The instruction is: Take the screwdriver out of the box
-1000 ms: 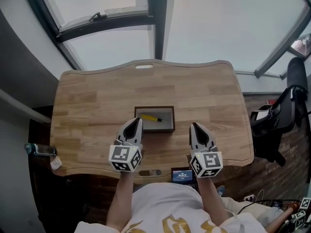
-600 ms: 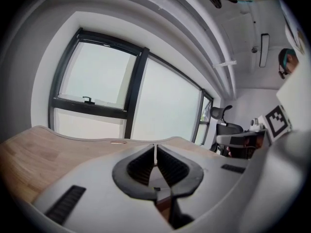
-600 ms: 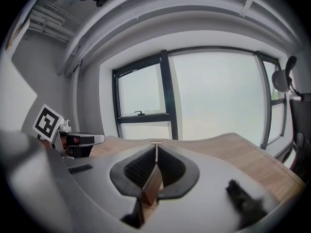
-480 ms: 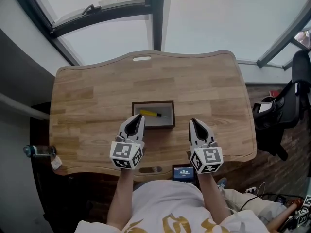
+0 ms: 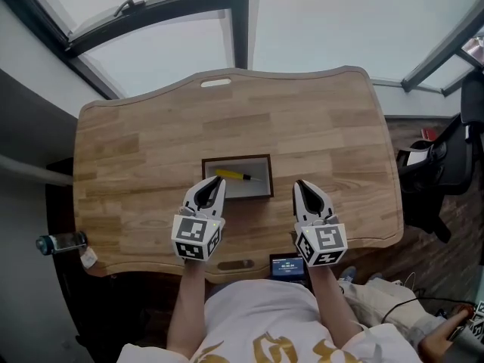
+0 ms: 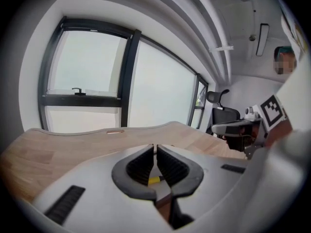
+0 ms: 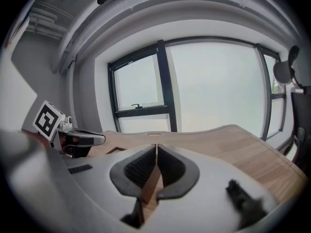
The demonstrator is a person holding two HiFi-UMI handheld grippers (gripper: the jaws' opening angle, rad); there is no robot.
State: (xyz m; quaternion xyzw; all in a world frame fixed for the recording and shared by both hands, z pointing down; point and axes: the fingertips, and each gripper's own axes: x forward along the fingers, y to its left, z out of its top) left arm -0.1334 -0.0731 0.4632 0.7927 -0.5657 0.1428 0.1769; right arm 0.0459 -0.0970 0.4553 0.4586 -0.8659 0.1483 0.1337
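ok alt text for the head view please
A yellow screwdriver lies in a small open box on a wooden table, seen from above. The left hand-held gripper and right hand-held gripper, both shut and empty, are close to the box's near side.

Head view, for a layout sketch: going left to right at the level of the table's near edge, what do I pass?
bottle → left gripper → right gripper → black chair
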